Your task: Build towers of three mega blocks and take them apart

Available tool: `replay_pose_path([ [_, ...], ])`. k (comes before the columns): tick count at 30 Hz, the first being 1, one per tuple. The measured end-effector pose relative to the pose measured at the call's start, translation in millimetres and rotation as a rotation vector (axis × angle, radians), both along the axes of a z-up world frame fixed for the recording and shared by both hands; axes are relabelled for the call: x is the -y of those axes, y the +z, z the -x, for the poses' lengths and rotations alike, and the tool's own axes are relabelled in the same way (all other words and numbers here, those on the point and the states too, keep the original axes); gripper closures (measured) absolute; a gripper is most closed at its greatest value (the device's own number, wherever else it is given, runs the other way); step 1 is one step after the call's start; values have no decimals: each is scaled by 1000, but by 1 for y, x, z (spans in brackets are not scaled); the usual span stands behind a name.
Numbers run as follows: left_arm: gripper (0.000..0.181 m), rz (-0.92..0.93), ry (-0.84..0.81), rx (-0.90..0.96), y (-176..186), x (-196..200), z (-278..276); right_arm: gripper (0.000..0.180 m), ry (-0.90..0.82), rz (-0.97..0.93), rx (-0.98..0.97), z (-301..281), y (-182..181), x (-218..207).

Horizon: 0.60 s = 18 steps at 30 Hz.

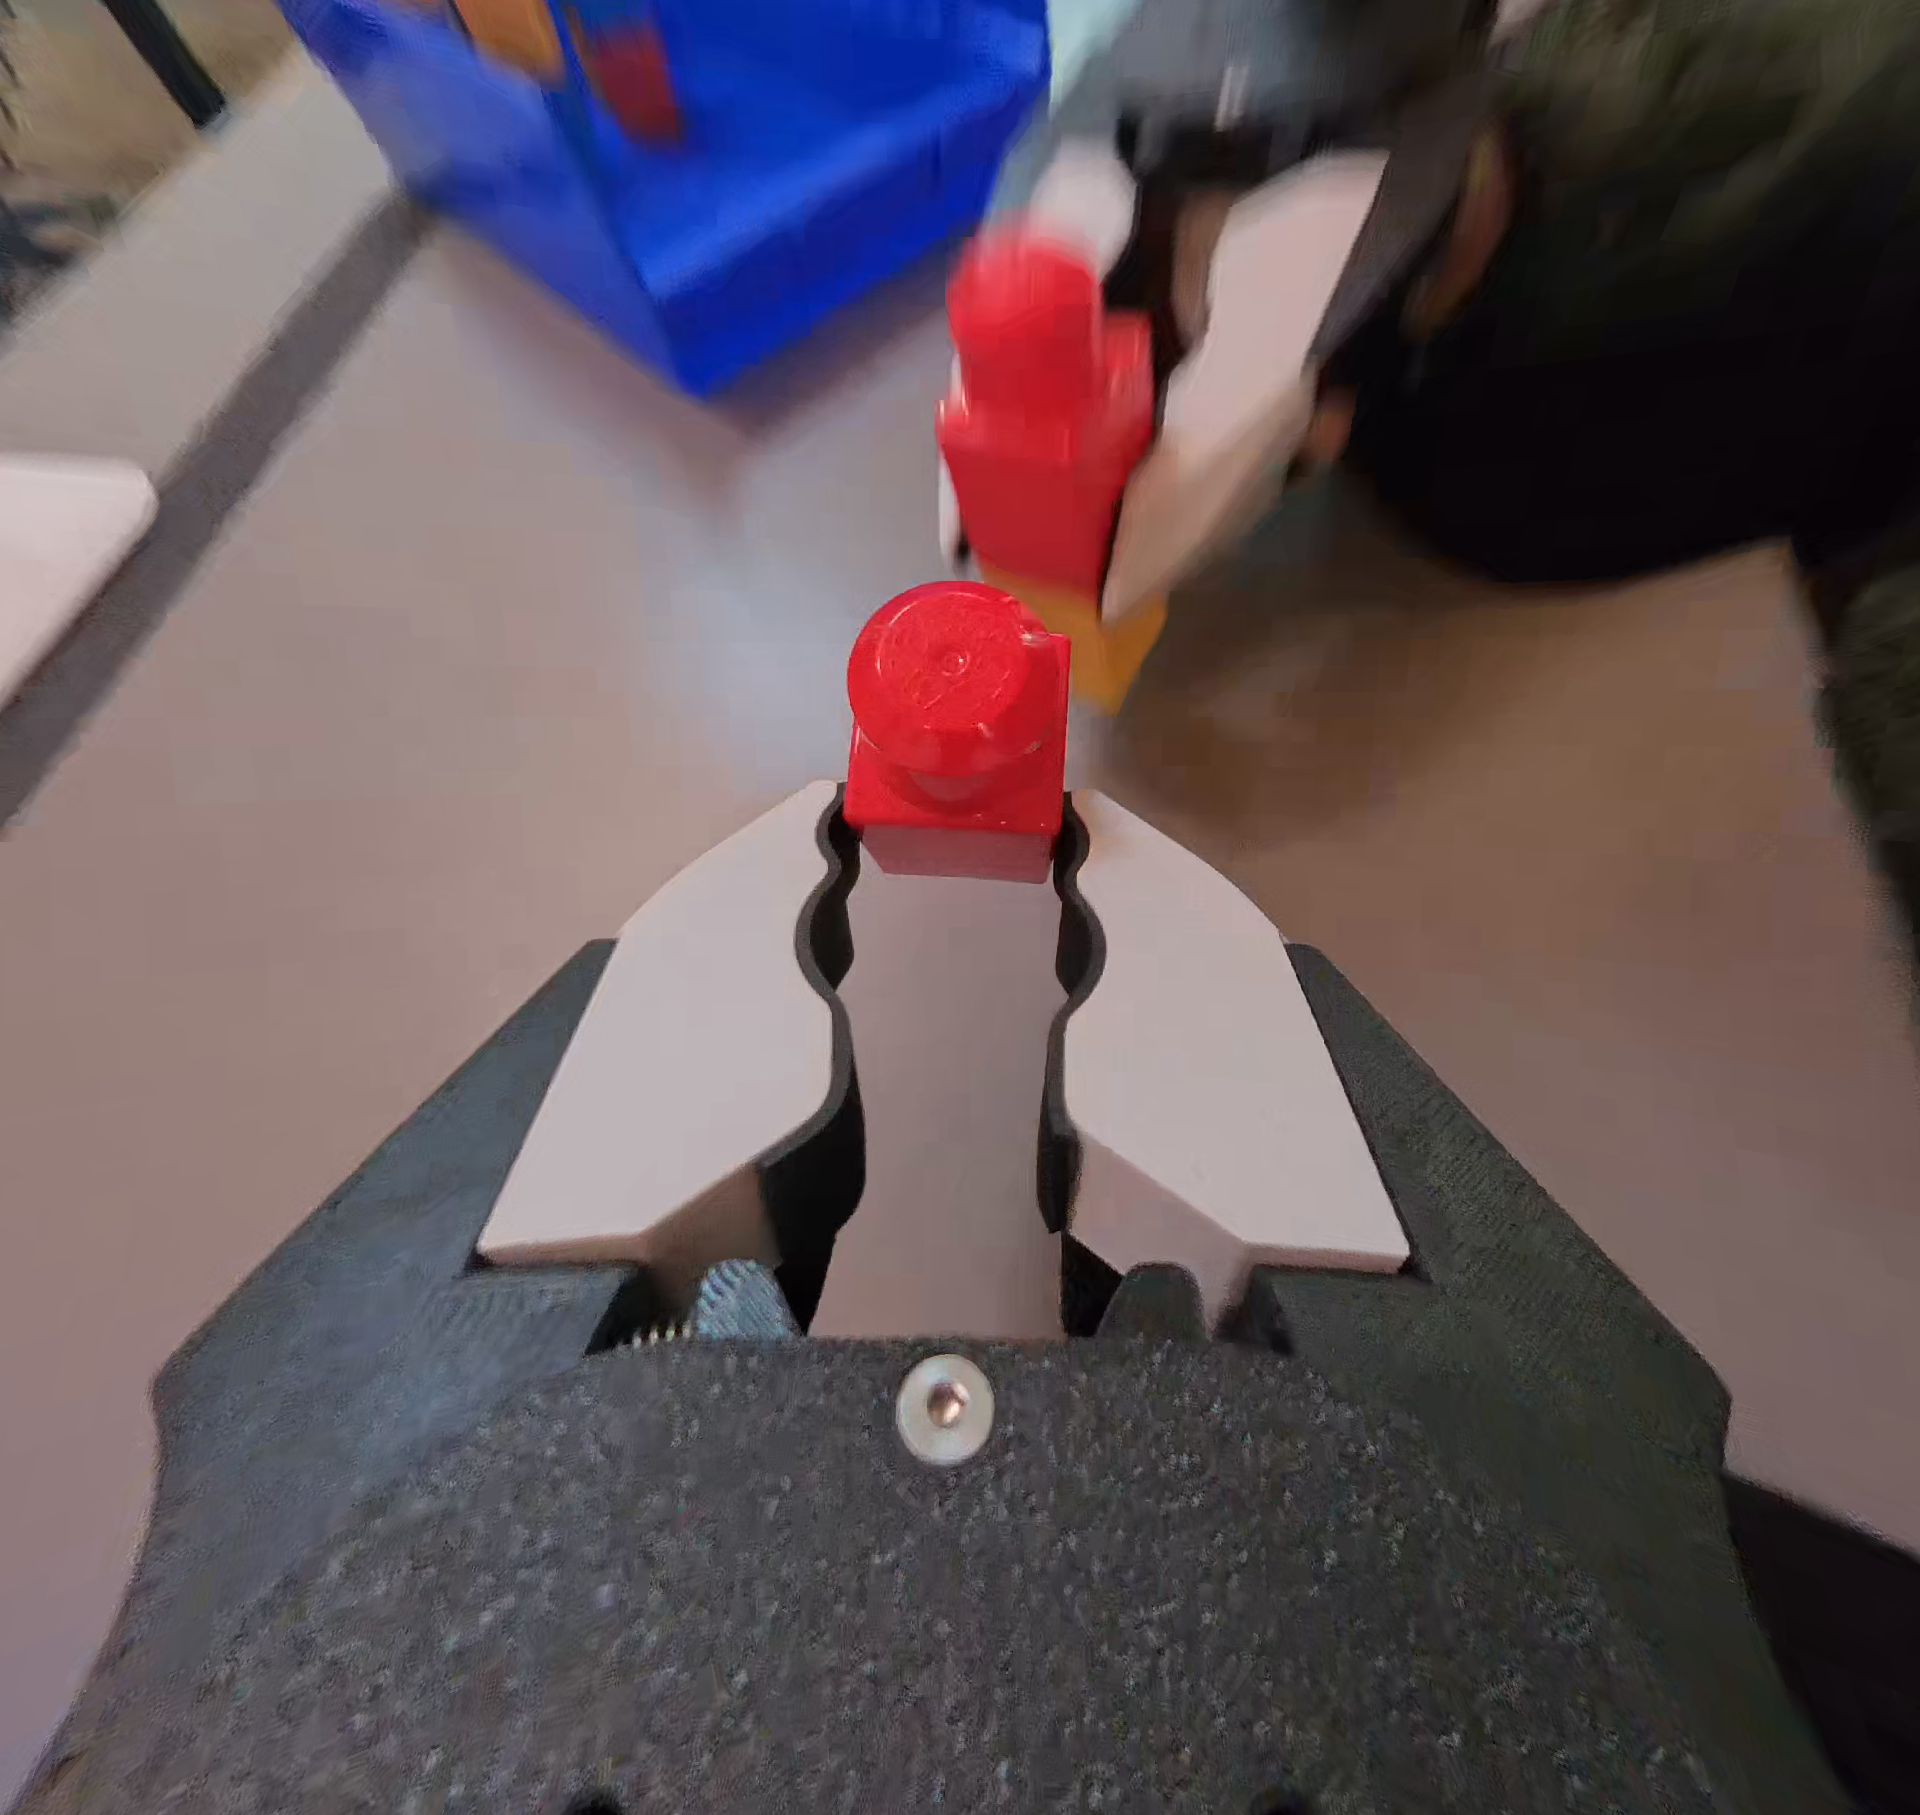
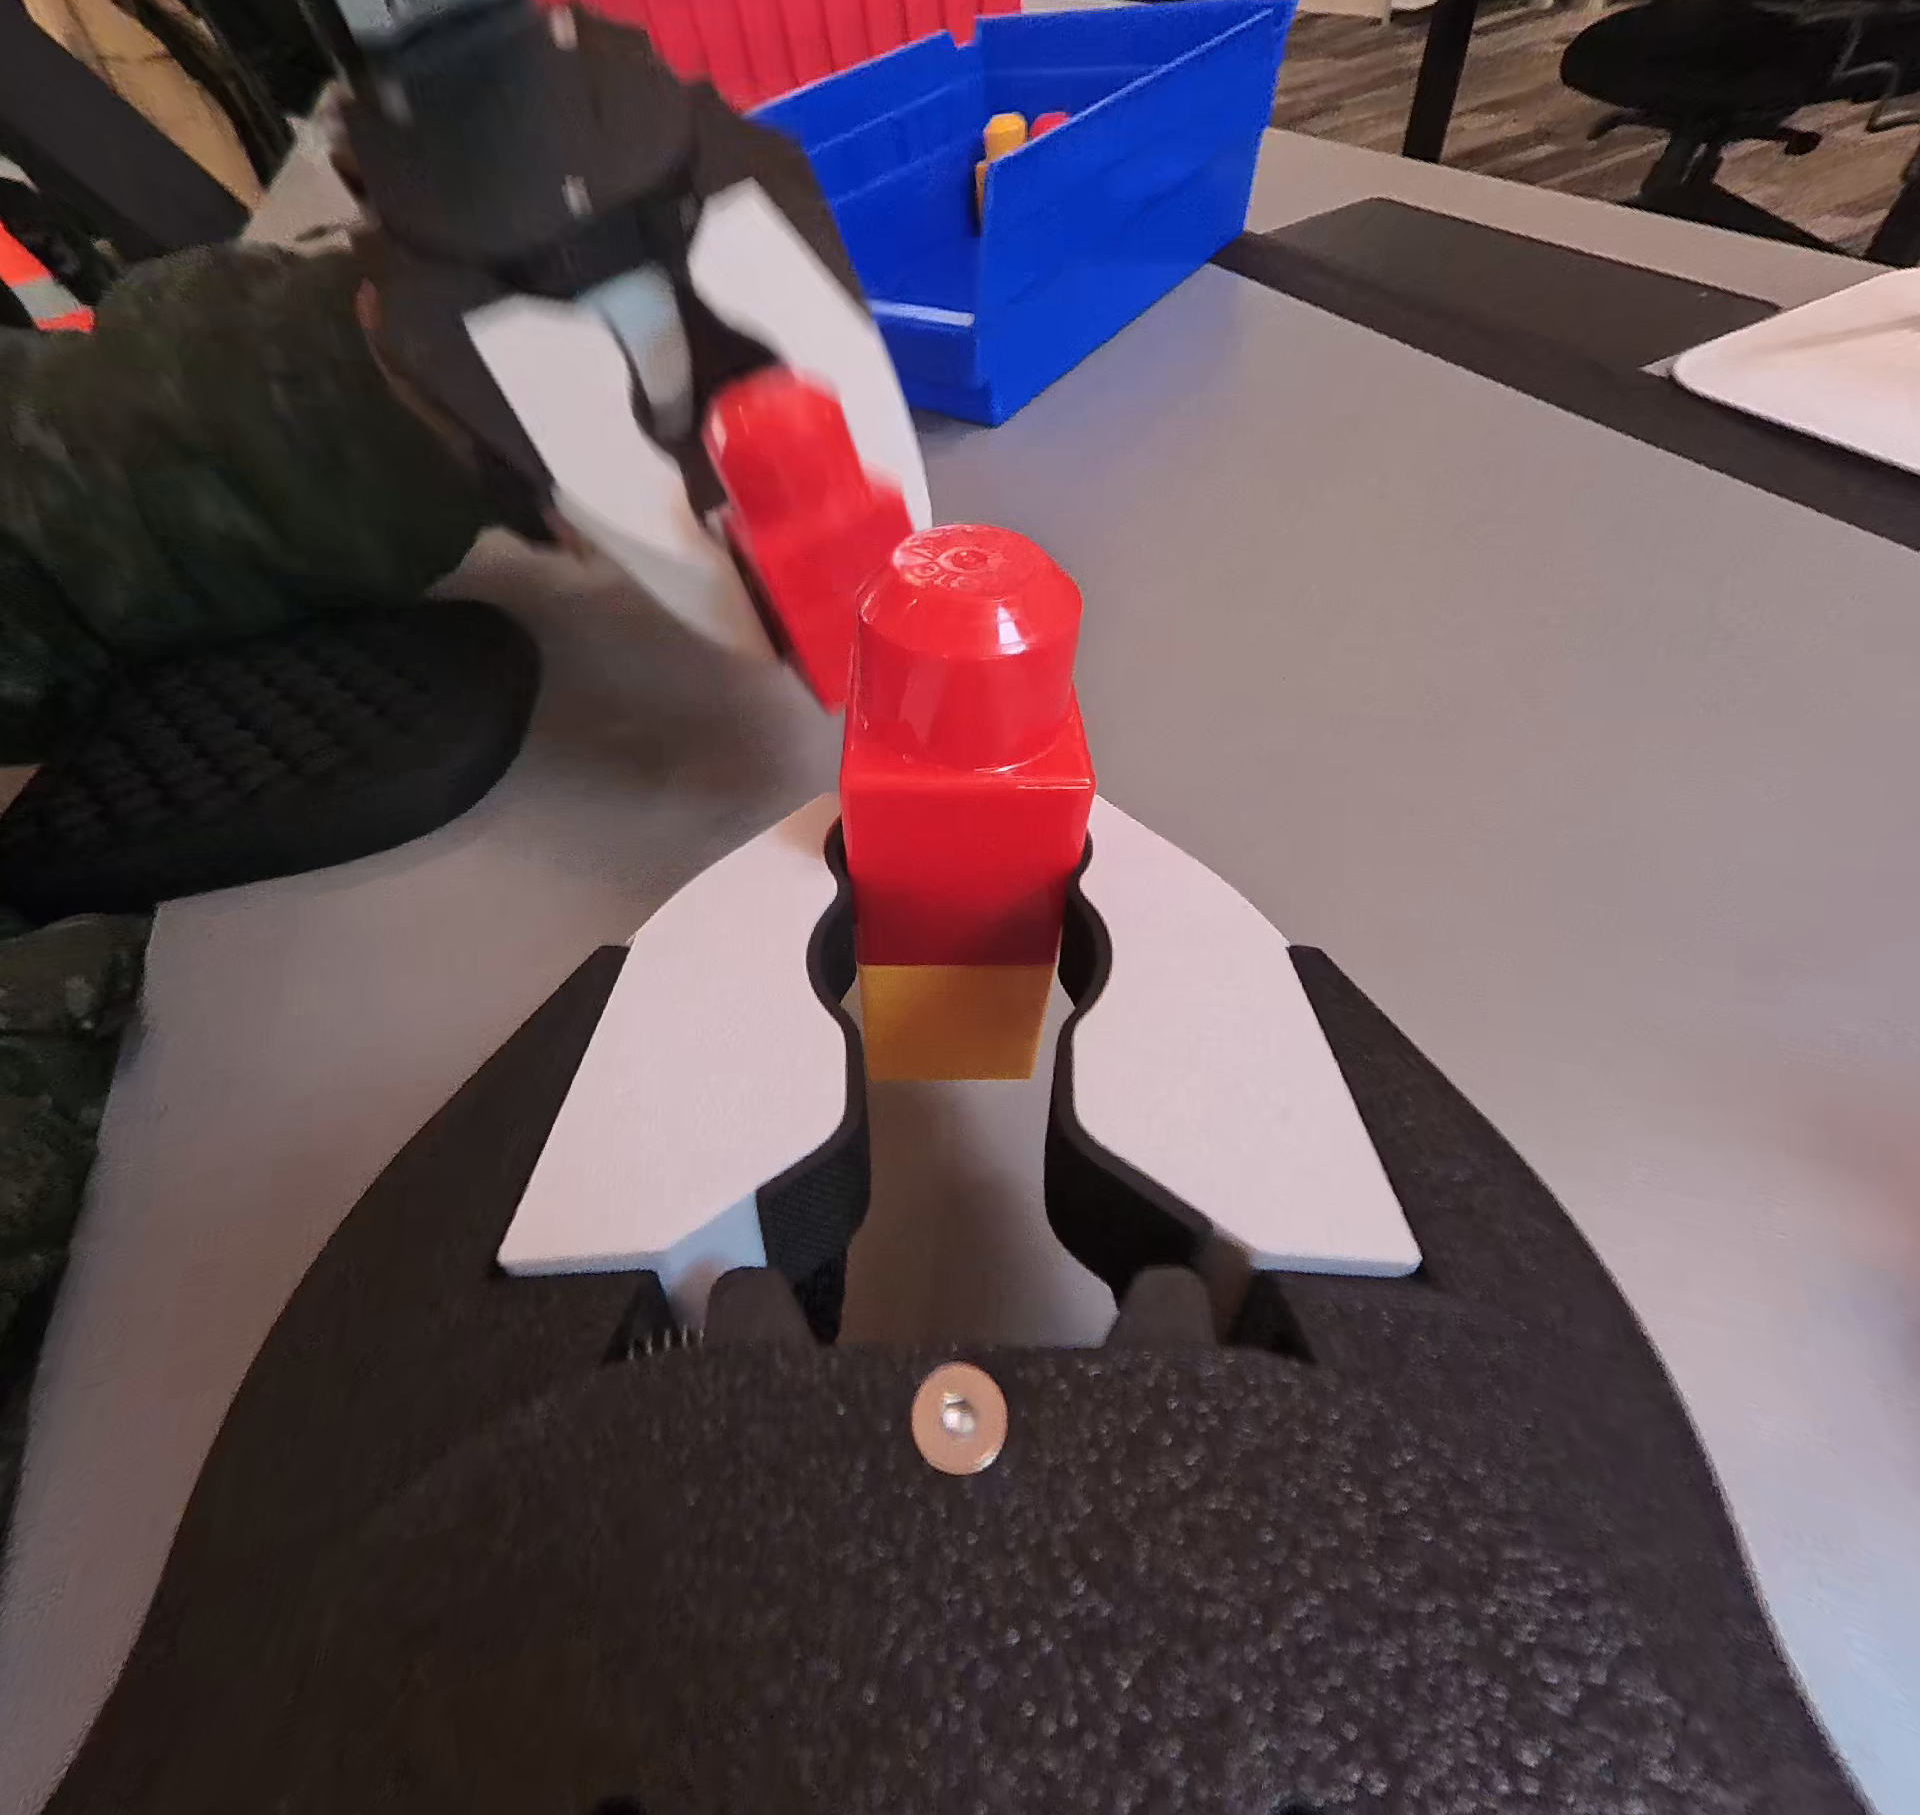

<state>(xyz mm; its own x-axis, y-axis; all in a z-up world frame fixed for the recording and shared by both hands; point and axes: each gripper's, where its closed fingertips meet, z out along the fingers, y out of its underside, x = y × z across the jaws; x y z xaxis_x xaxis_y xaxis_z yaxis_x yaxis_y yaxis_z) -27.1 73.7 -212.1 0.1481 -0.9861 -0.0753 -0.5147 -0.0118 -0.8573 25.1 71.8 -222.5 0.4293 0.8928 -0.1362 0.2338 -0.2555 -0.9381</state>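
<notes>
Left wrist view: three blocks show, two red and one orange. The left gripper (image 1: 954,835) clenches one red block (image 1: 951,726) at its fingertips, above the table (image 1: 416,726). At one o'clock the right gripper (image 1: 1070,529), blurred, grasps a red-on-orange stack (image 1: 1049,456). A blue bin (image 1: 790,155) sits at eleven o'clock. Right wrist view: the same three blocks. The right gripper's jaws pinch the stack; the left gripper's block hangs tilted at eleven o'clock, just beside the stack's top.
</notes>
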Motion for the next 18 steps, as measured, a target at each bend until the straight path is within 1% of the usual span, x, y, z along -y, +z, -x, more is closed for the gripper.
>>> replay_pose_path([
  [3, 144, 22, -80, 153, 49, 17, -13, 144, 72, 11, 60, 8, -8, 12],
  [5, 144, 25, -124, 158, 58, 28, -20, 144, 126, -1, 138, 16, -18, 23],
  [8, 144, 17, -173, 36, 35, 35, -23, 144, 195, -30, 196, 30, -22, 40],
  [10, 144, 92, -247, 2, 22, 47, -22, 144, 223, -51, 259, 35, -29, 48],
  [12, 144, 67, -299, -89, 7, 55, -18, 144, 234, -67, 312, 37, -35, 52],
  [14, 144, 37, -320, -131, 2, 59, -16, 144, 250, -62, 345, 38, -39, 56],
  [18, 144, 45, -317, -128, 2, 60, -15, 145, 233, -67, 358, 39, -40, 56],
])
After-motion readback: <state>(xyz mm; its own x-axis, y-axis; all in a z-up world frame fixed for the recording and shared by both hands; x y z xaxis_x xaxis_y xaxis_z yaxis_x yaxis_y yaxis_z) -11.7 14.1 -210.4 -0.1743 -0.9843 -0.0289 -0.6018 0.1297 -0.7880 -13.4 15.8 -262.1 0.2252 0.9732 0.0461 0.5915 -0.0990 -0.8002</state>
